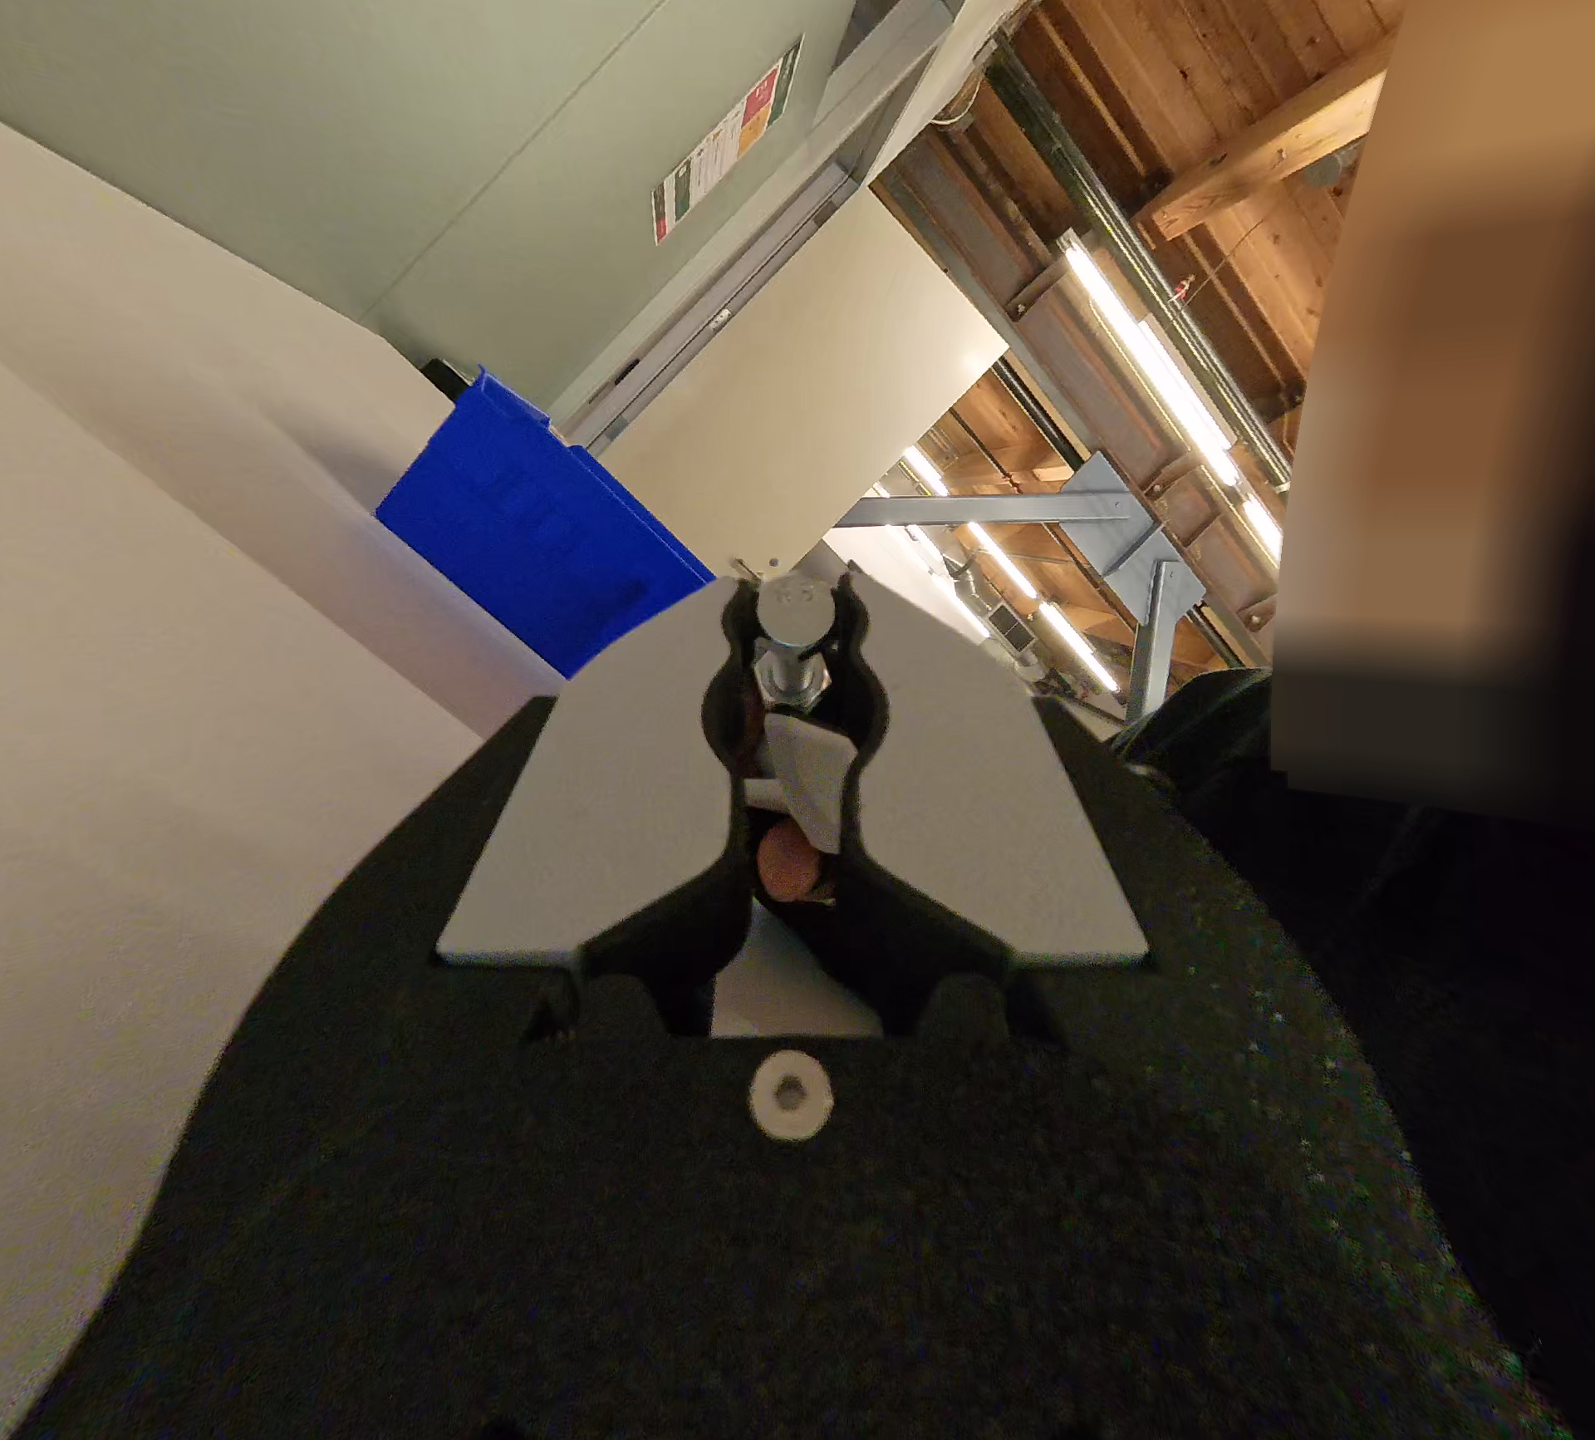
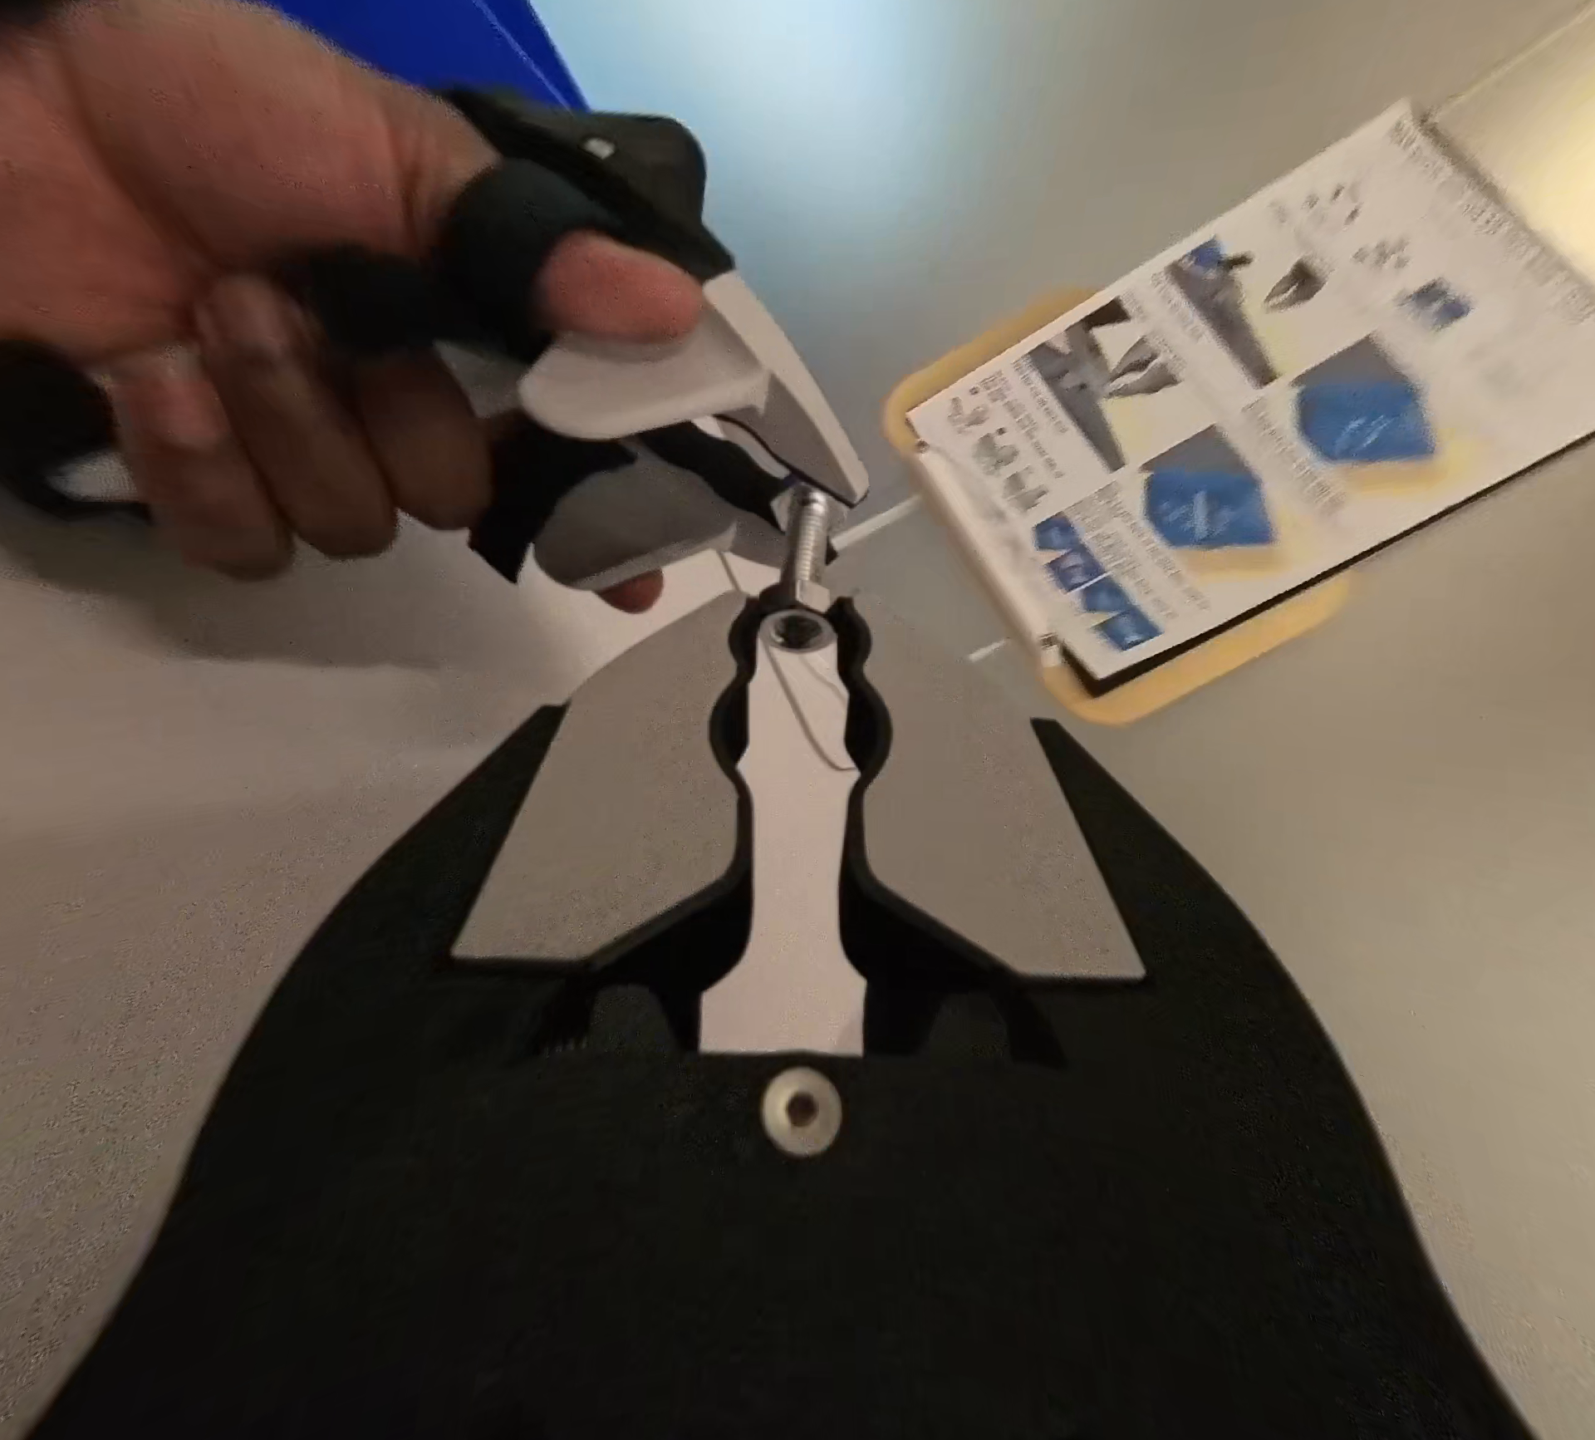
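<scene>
Surroundings: blue bin mid-left in left wrist view; hand upper left in right wrist view, printed sheet on tan board at right, on pale table.
Hidden: sheet blurred; blurred patch covering right edge, left wrist view.
Bolt: silver bolt, threaded, centre frame, between both tongs.
Left gripper: clamped on bolt head.
Right gripper: clamped on silver nut at bolt's end.

Silver bolt & nut; blue bin; yellow-edged sheet w/ blue pics.
</scene>
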{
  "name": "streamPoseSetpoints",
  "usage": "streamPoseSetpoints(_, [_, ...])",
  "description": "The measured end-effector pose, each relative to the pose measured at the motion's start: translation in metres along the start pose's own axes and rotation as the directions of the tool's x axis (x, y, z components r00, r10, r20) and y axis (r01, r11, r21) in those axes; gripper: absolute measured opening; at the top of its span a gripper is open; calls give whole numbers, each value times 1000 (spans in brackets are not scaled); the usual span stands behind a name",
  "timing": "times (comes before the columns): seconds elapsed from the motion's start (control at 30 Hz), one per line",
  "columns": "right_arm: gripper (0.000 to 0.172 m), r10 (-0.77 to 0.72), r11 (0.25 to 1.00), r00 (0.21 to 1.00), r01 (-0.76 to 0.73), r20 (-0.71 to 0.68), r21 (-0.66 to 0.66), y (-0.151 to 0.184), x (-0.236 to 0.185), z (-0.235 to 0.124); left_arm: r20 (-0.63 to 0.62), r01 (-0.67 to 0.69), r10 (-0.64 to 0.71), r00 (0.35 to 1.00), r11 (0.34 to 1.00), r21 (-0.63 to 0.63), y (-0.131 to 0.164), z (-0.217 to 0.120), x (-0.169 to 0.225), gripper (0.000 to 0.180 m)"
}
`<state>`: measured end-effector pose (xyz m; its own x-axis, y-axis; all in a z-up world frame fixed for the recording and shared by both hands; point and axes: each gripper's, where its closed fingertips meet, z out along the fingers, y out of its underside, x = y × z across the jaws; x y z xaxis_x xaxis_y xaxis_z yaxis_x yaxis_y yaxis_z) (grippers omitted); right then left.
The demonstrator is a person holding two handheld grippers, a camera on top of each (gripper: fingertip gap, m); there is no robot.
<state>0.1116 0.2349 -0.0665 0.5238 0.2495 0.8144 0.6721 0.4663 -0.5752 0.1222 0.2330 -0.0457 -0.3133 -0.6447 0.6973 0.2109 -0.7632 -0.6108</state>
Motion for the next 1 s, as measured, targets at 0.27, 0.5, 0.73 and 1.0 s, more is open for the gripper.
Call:
streamPoseSetpoints(0.27, [17, -236, 972, 971, 235, -39, -24, -1, -2, 0, -11, 163, -162, 987, 986, 39, -1, -1, -6, 17])
streamPoseSetpoints(0.5, [48, 585, 804, 778, -594, 228, -34, -6, -3, 2, -65, 83, -75, 995, 988, 132, -17, -8, 1, 17])
streamPoseSetpoints(0.73, [47, 886, -78, -191, -960, 423, -271, -11, 5, 1, -77, -69, 76, 994, 994, 89, -13, -5, 11, 17])
streamPoseSetpoints(1.0, [17, 777, -242, -409, -896, 479, -373, -16, -1, -3, -77, -140, 141, 987, 990, 20, -2, 1, 15, 17])
